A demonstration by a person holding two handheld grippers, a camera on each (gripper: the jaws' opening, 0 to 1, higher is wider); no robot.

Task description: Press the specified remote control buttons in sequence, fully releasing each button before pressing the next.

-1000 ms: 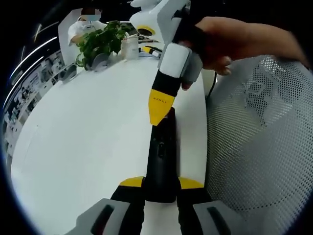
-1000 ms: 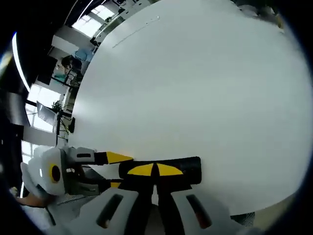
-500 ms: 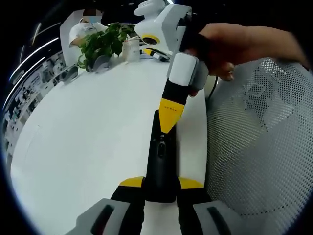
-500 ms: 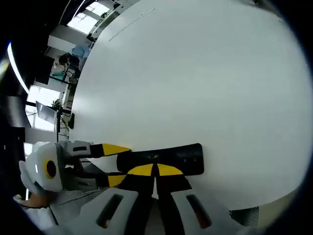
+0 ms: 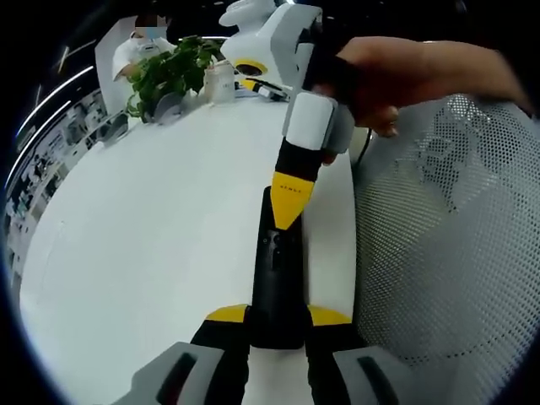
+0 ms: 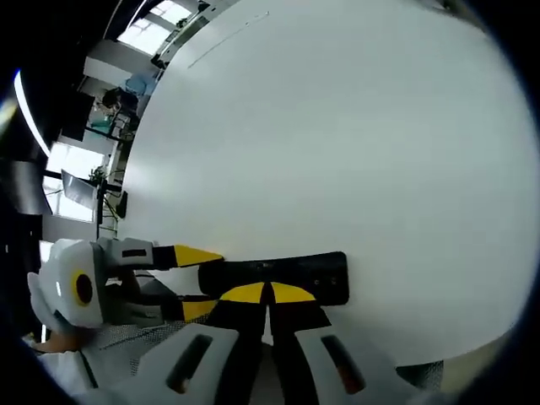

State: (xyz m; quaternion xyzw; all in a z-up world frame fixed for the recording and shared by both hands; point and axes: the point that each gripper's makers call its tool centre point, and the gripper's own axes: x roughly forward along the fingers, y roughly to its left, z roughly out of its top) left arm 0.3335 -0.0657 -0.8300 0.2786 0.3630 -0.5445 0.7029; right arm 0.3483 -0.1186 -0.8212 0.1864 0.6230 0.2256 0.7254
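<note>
A long black remote control lies lengthwise along the white table. My left gripper is shut on its near end, one yellow-tipped jaw on each side. My right gripper, held by a hand, comes down from above with its jaws shut into one yellow point on the remote's far half. In the right gripper view the remote runs crosswise just beyond my right gripper, and the left gripper clasps it from the left. Whether the tip presses a button is not clear.
A white mesh chair back stands close on the right of the table edge. At the table's far end are a potted plant, a small bottle and a seated person. Bare table spreads beyond the remote.
Over the second the right gripper's yellow tip shifted a little along the remote toward the left gripper, uncovering the remote's far end. Since half a second ago it has barely moved. The left gripper keeps its hold.
</note>
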